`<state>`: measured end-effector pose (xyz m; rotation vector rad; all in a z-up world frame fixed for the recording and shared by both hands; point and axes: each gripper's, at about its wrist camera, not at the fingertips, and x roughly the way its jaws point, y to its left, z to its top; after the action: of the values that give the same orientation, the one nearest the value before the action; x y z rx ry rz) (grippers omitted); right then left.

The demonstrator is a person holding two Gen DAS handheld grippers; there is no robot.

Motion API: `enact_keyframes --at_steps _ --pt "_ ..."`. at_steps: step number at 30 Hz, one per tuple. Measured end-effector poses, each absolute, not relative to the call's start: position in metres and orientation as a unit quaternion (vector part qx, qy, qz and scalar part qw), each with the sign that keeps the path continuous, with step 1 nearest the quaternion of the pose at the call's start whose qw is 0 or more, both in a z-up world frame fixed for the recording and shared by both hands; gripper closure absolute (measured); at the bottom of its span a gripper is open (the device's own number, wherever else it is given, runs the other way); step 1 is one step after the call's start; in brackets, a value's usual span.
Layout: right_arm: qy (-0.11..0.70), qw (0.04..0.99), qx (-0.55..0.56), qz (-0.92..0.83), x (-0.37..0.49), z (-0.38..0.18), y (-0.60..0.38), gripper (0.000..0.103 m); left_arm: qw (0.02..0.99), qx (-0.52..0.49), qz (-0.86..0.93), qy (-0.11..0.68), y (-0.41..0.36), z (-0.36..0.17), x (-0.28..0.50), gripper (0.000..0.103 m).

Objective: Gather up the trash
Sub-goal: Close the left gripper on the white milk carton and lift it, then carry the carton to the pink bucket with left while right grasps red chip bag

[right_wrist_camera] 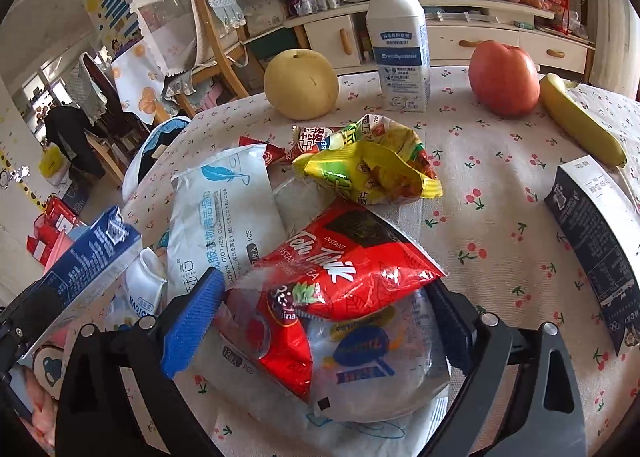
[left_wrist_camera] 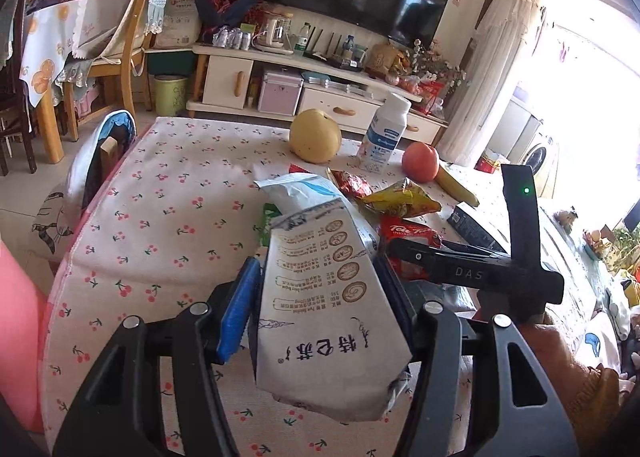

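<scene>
My left gripper (left_wrist_camera: 316, 289) is shut on a white and blue milk carton (left_wrist_camera: 324, 309), held above the cherry-print tablecloth (left_wrist_camera: 168, 193). The carton also shows at the left of the right wrist view (right_wrist_camera: 92, 257). My right gripper (right_wrist_camera: 324, 297) is closed around a bundle of wrappers: a red Teh Tarik packet (right_wrist_camera: 336, 269) and a clear plastic bag with a blue label (right_wrist_camera: 372, 361). A white wet-wipe pack (right_wrist_camera: 224, 217), a yellow snack bag (right_wrist_camera: 368, 165) and small red wrappers (right_wrist_camera: 312, 137) lie just beyond.
At the table's far side stand a yellow pear (right_wrist_camera: 302, 83), a white bottle (right_wrist_camera: 398, 45), a red apple (right_wrist_camera: 504, 77) and a banana (right_wrist_camera: 580, 125). A dark box (right_wrist_camera: 596, 241) lies at the right. Chairs (left_wrist_camera: 120, 37) and a TV cabinet (left_wrist_camera: 312, 81) stand beyond.
</scene>
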<state>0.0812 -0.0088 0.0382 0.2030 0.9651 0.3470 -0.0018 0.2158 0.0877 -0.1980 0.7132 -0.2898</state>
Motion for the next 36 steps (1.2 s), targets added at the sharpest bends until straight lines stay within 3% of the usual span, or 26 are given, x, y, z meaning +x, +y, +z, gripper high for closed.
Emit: enact_keyframes --at_steps 2,11,14,16,22,24,26,29,33,36 --pt "0.458 0.868 0.097 0.167 0.081 0.038 -0.01 0.009 0.922 -0.106 -0.141 0.345 0.224 0.087 -0.003 0.057" --pt "0.41 0.899 0.033 0.152 0.063 0.063 -0.002 0.057 0.9 -0.122 -0.139 0.395 0.231 0.064 0.011 0.059" --pt "0.401 0.903 0.025 0.154 0.056 0.067 0.0 0.059 0.9 -0.126 -0.124 0.399 0.237 0.059 0.013 0.055" --pt "0.4 0.904 0.016 0.152 0.053 0.068 0.004 0.06 0.898 -0.13 -0.103 0.408 0.243 0.055 0.016 0.042" --pt "0.392 0.906 0.02 0.158 0.038 0.079 0.008 0.064 0.89 -0.16 -0.048 0.423 0.267 0.046 0.023 0.027" --pt "0.39 0.905 0.029 0.165 0.032 0.084 0.007 0.065 0.886 -0.173 -0.04 0.429 0.275 0.042 0.025 0.027" --pt "0.388 0.902 0.05 0.182 0.024 0.089 0.004 0.074 0.879 -0.176 -0.031 0.441 0.278 0.035 0.029 0.027" --pt "0.392 0.896 0.063 0.197 0.016 0.093 0.005 0.074 0.868 -0.187 -0.041 0.458 0.28 0.025 0.034 0.027" --pt "0.418 0.885 0.057 0.199 0.011 0.082 0.01 0.072 0.868 -0.179 -0.046 0.461 0.275 0.022 0.036 0.038" --pt "0.43 0.881 0.056 0.191 0.008 0.075 0.012 0.07 0.87 -0.172 -0.046 0.461 0.273 0.023 0.034 0.038"
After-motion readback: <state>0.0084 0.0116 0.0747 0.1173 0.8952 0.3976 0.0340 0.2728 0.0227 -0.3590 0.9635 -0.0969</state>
